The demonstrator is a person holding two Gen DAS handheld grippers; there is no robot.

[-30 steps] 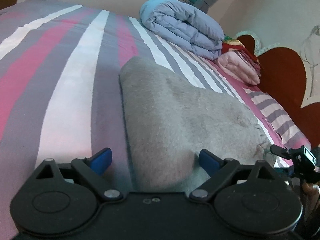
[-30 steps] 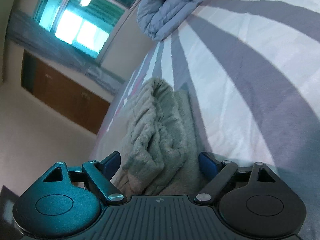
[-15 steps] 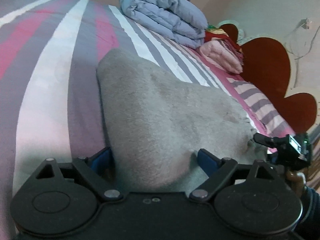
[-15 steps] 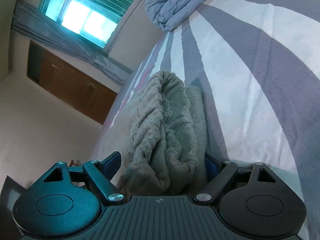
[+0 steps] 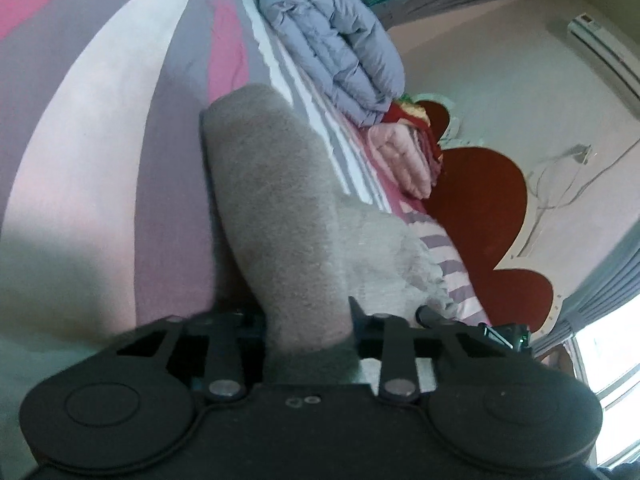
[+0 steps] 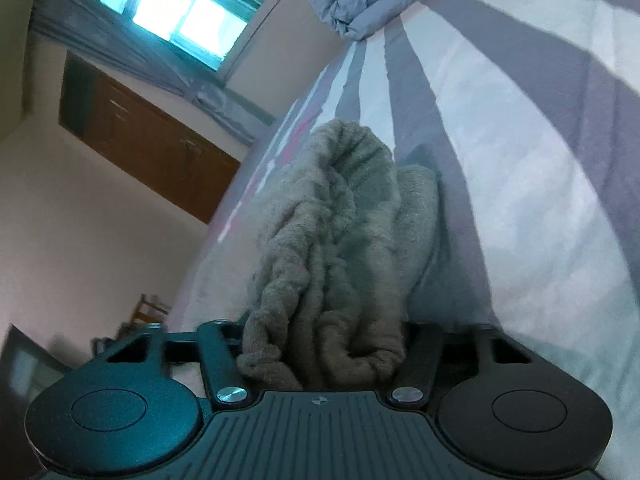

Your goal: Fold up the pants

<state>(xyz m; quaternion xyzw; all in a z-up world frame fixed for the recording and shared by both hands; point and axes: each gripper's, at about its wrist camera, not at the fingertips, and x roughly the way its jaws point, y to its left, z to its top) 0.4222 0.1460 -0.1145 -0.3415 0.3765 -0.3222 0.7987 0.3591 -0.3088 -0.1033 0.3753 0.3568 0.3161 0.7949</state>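
The grey fleece pants [image 5: 276, 200] lie on the striped bed. My left gripper [image 5: 308, 320] is shut on one end of them, and the cloth bulges up between its closed fingers. The right gripper's body [image 5: 480, 328] shows at the far corner of the pants in the left wrist view. In the right wrist view the pants [image 6: 340, 240] are bunched into folds, and my right gripper [image 6: 324, 344] is shut on the gathered waistband end. The fingertips of both grippers are hidden in the cloth.
The bed sheet [image 5: 92, 152] has pink, white and grey stripes. A folded blue-grey duvet [image 5: 340, 52] and pink bedding [image 5: 400, 160] are stacked by the red headboard [image 5: 480, 200]. A window [image 6: 188, 20] and wooden door [image 6: 152, 148] stand beyond the bed edge.
Both grippers have closed on the pants, which were lying between open jaws. Both ends of the pants have lifted and bunched, and the views have tilted upward.
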